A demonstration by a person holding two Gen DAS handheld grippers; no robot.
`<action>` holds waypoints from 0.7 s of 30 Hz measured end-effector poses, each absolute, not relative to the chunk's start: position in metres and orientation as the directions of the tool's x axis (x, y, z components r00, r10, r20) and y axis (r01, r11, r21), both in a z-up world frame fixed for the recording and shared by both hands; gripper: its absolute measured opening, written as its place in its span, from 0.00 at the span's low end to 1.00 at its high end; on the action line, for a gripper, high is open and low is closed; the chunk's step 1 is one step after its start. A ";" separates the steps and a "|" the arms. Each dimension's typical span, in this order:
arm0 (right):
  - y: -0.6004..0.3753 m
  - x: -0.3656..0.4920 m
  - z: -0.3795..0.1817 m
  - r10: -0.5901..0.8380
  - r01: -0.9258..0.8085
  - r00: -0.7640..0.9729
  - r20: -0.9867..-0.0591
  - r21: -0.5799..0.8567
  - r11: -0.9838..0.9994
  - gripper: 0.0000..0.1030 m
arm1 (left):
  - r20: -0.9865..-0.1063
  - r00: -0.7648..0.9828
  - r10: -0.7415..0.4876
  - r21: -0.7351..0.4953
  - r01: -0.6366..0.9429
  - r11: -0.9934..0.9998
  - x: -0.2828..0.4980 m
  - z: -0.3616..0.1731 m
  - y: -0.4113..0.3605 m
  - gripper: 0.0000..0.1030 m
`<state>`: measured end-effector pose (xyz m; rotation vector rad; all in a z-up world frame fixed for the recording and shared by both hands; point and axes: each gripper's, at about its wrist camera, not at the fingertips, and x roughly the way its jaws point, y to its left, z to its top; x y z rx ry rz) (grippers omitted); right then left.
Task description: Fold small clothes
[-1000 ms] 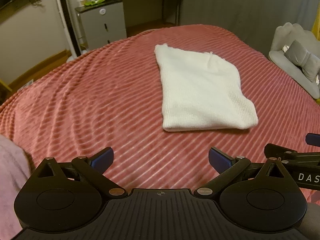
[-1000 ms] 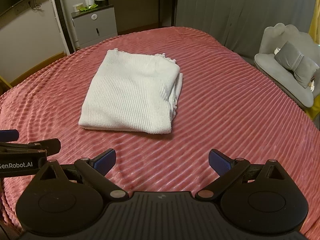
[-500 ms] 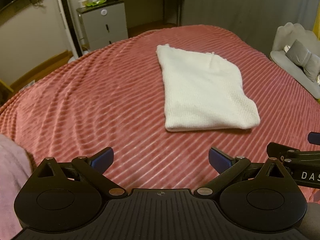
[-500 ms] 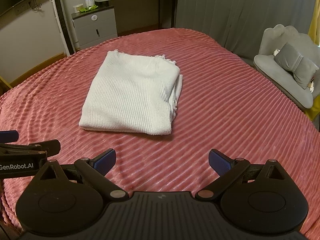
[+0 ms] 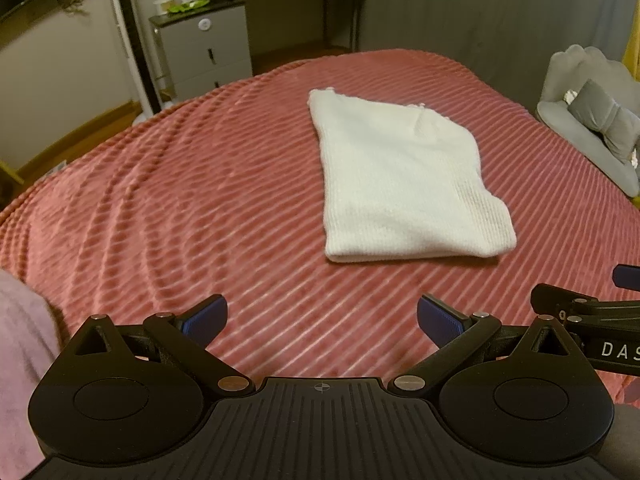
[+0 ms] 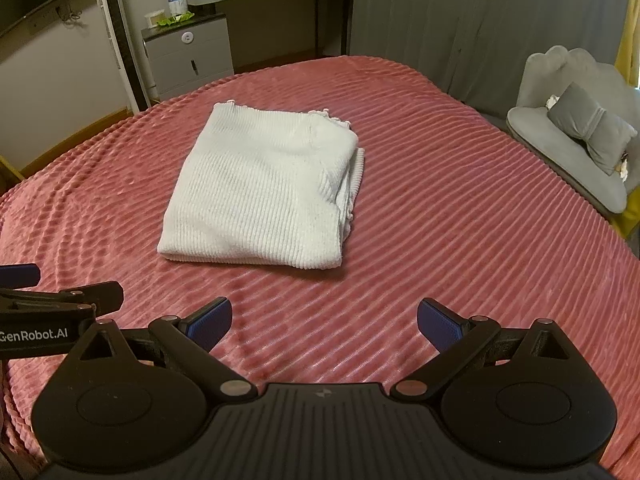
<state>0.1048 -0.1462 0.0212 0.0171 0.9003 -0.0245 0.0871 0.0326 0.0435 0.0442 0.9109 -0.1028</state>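
the bed (image 5: 168, 200) with its ribbed pink cover fills the frame, a grey nightstand (image 5: 204, 52) at upper left. the white knit garment (image 5: 400, 184) lies folded, centre-right in the left view, well apart from both tools. left gripper (image 5: 322, 316) and right gripper (image 6: 324, 318) hover low, fingers apart, empty. it looks finished; any tidying should press the loose right edge flat. no containers in sight.

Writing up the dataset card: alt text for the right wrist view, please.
A folded white knit garment lies flat on a pink ribbed bedspread, ahead of the open, empty right gripper. The left gripper juts in at the left edge; a grey nightstand and grey chair stand beyond the bed.
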 end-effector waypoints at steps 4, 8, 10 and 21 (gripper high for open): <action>-0.146 0.105 0.021 -0.013 0.028 0.623 -0.782 0.006 1.000 0.96 | -0.789 0.609 -0.074 -0.009 0.110 0.994 0.087 0.044 0.032 1.00; -0.146 0.105 0.021 -0.013 0.028 0.623 -0.782 0.006 1.000 0.96 | -0.789 0.610 -0.078 -0.012 0.111 0.994 0.087 0.044 0.032 1.00; -0.146 0.105 0.021 -0.012 0.027 0.624 -0.782 0.007 1.000 0.96 | -0.789 0.609 -0.082 -0.016 0.113 0.993 0.087 0.045 0.033 1.00; -0.146 0.104 0.023 -0.013 0.034 0.642 -0.767 0.011 0.999 0.96 | -0.777 0.623 -0.090 -0.026 0.111 0.993 0.085 0.047 0.032 1.00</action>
